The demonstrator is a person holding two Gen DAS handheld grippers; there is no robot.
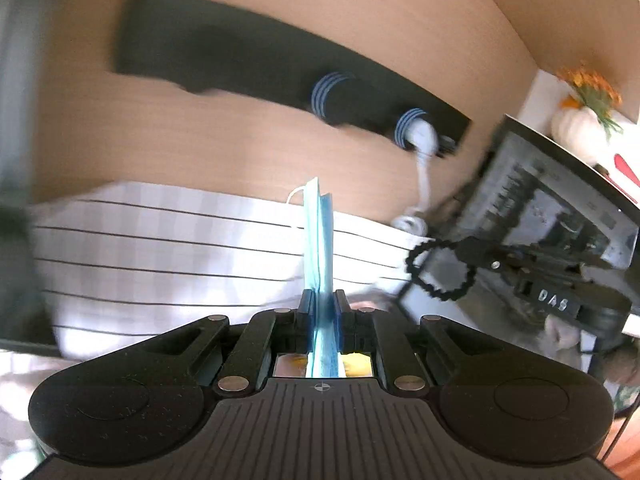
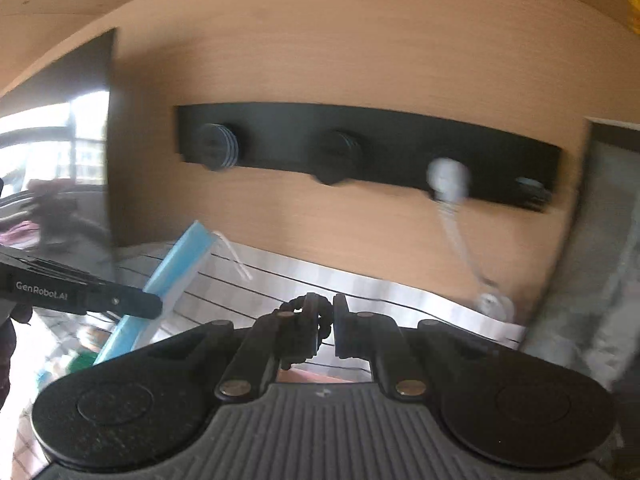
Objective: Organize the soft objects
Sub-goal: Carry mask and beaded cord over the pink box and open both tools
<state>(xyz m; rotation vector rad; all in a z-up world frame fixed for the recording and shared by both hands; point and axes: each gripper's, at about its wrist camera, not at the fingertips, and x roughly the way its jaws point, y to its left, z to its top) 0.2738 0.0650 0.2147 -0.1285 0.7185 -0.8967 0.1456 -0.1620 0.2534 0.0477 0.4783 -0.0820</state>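
Note:
A folded light-blue face mask (image 1: 319, 240) stands upright between the jaws of my left gripper (image 1: 323, 300), which is shut on it; a white ear loop shows at its top. My right gripper (image 2: 326, 312) is shut on a black beaded hair tie (image 2: 289, 305). In the left wrist view that hair tie (image 1: 440, 268) hangs as a loop from the right gripper (image 1: 482, 258) at the right. In the right wrist view the mask (image 2: 176, 264) is tilted in the left gripper (image 2: 154, 306) at the left. Both views are blurred.
A black peg rack (image 2: 380, 148) with several round pegs is fixed to the wooden wall (image 2: 320, 60). A white cord (image 2: 452, 216) hangs from one peg. Below lies a white cloth with thin black stripes (image 1: 160, 248). A framed picture (image 1: 560, 200) and a white pumpkin with flowers (image 1: 580, 120) are at the right.

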